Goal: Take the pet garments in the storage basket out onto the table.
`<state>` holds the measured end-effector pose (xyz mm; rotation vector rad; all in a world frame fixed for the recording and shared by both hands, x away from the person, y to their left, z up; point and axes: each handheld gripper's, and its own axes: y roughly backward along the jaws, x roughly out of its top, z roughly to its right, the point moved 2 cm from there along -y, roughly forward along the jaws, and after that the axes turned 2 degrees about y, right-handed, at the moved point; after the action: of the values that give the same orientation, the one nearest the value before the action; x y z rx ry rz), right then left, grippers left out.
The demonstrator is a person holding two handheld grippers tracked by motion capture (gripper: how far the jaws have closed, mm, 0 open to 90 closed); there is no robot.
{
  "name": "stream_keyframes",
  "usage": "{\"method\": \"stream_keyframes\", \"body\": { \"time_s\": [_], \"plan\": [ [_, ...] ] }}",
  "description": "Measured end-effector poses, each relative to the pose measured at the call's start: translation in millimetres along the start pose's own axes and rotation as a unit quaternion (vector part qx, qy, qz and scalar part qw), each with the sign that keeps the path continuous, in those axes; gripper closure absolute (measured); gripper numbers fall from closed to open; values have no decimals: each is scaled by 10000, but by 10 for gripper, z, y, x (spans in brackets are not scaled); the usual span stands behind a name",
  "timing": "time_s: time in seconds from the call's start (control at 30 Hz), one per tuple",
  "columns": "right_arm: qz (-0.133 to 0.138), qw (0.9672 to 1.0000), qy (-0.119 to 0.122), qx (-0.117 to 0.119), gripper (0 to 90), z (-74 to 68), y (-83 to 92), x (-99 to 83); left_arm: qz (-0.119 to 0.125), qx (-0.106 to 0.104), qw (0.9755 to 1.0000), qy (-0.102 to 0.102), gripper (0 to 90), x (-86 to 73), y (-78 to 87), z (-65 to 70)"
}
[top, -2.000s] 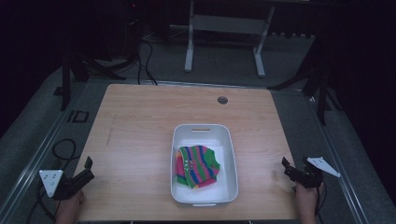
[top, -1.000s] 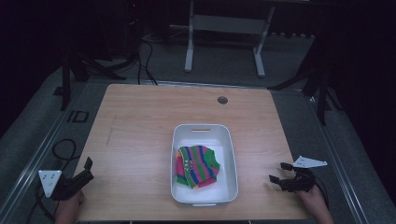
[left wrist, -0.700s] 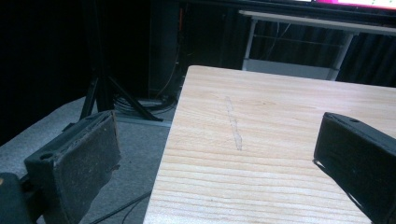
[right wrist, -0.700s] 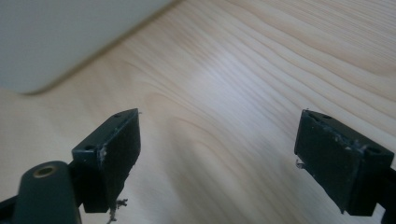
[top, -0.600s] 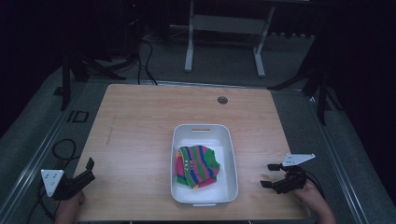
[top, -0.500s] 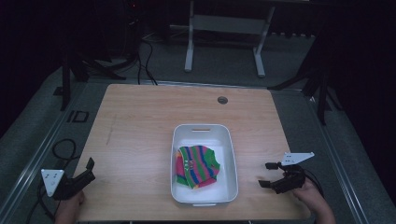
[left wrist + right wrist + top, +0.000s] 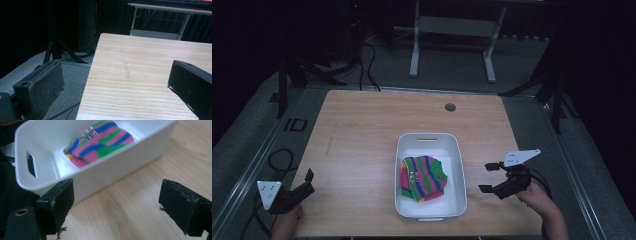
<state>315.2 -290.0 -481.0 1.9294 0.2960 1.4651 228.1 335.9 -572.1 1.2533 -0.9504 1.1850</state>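
— Where's the striped knit cloth (image 7: 423, 177)?
— Inside the white tub (image 7: 454, 150) on the wooden table (image 7: 362, 130), ahead of the right gripper (image 7: 493, 177), whose jaws gape wide just beside the tub's wall.
— The left gripper (image 7: 305, 181)?
— At the table's near left corner, jaws wide, holding nothing, well apart from the tub.

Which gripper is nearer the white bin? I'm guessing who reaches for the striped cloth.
The right gripper: it is just off the white bin's side, while the left gripper sits at the table's corner.
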Motion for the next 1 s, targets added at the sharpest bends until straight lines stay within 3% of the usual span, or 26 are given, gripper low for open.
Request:
{"method": "stream_keyframes", "body": {
  "time_s": [0.23, 0.33, 0.43, 0.6, 0.8, 1.0],
  "plan": [
    [83, 9995, 278, 118, 115, -65, -80, 344, -28, 20, 10000, -29, 10, -2, -6, 7],
    [-19, 9985, 542, 33, 115, -122, -153, 475, -55, 37, 10000, -65, 9, -5, -11, 18],
    [-112, 9975, 693, 104, 115, -176, -257, 587, -66, 39, 9999, -125, 9, -8, -12, 30],
    [-364, 9949, 901, 256, 116, -235, -498, 711, -51, 24, 9999, -100, 9, -7, -8, 24],
    [-598, 9924, 963, 473, 116, -316, -790, 825, -48, 3, 9999, -107, 9, -6, -7, 25],
    [-976, 9867, 1143, 614, 117, -408, -1120, 966, -32, -13, 9999, -94, 10, -5, -3, 19]
  ]
}}
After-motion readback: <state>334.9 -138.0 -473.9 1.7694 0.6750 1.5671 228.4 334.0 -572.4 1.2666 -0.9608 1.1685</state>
